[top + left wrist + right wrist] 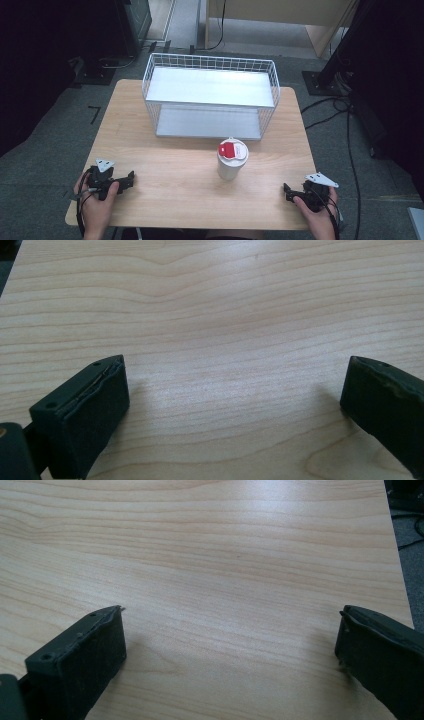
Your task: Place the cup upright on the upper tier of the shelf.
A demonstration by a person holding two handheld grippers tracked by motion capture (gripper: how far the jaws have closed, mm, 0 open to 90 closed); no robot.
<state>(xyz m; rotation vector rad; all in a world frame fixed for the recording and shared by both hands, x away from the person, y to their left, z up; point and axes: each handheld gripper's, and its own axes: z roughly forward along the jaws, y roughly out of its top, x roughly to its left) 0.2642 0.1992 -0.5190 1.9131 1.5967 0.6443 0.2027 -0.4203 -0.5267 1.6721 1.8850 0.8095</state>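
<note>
The left hand-held gripper (pixel 131 178) was rested on the light wooden bench (pixel 165 165), its jaws spread wide with bare wood between them. The right hand-held gripper (pixel 286 190) was likewise held agape on the bench. A white cylindrical cup with a red-and-white lid (pixel 232 159) was stood between them, nearer the right hand-held gripper, untouched. Beyond the cup, a white wire basket shelf (pixel 210 95) was seen.
</note>
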